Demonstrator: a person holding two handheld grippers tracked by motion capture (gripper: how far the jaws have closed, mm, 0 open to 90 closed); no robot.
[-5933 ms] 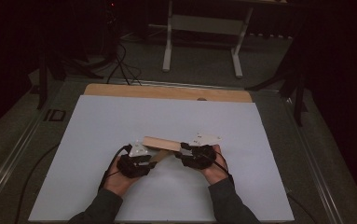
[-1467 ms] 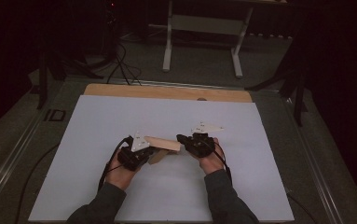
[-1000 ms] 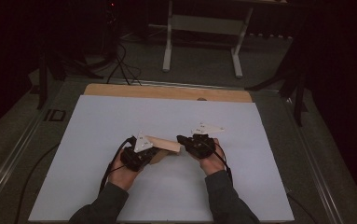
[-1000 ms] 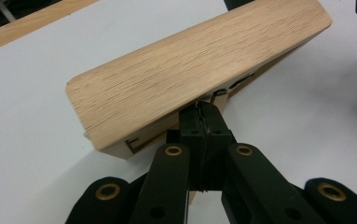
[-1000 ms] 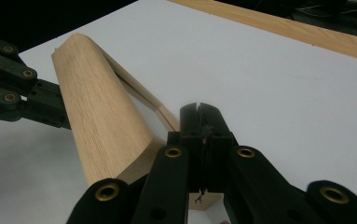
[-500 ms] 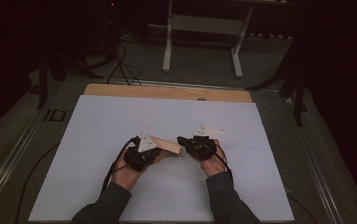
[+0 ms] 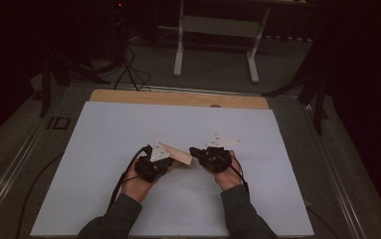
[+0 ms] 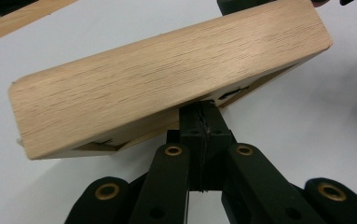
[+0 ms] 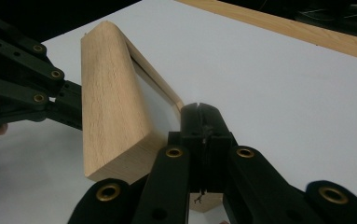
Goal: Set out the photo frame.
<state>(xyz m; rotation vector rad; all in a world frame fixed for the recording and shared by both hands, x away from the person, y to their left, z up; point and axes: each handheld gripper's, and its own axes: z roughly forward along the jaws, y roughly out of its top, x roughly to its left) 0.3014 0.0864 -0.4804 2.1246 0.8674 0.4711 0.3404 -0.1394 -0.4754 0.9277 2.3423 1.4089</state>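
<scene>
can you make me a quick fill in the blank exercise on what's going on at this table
1. The thing held between the two claws is a block made of ____.
2. The left claw has its jaws ____ at the block's lower edge.
3. The table under the hands is covered by a sheet coloured ____.
4. In the high view the right claw meets the block's ____ end.

Missing words: wood; shut; white; right

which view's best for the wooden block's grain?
Left gripper view: the wooden block shows a broad face with clear grain. The right gripper view shows it end-on and narrow; the high view shows it small.
</scene>
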